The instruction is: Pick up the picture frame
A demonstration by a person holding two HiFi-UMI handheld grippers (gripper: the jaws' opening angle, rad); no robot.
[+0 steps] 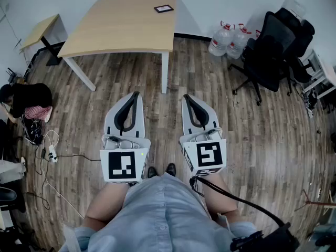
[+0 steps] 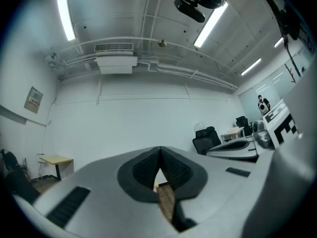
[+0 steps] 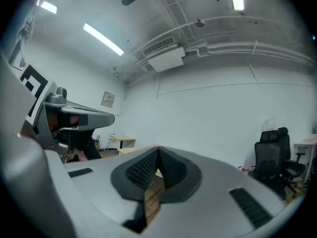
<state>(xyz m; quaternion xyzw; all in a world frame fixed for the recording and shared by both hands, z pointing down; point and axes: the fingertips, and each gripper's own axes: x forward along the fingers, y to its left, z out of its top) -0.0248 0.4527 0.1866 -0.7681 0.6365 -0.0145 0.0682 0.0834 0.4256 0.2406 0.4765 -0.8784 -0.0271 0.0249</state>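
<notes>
so pic frame (image 1: 163, 8) lies flat on table (image 1: 115, 28), long axis approx left-right.

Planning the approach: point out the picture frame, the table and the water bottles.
picture frame (image 1: 163, 8): head view, centre of its face.
table (image 1: 121, 28): head view, bare top.
water bottles (image 1: 221, 39): head view, left bottle's body.

No wording is legible: the small pale framed wall notice (image 2: 32, 99) is too blurred, and the black-and-white square cube markers (image 1: 122, 164) show only patterns.
</notes>
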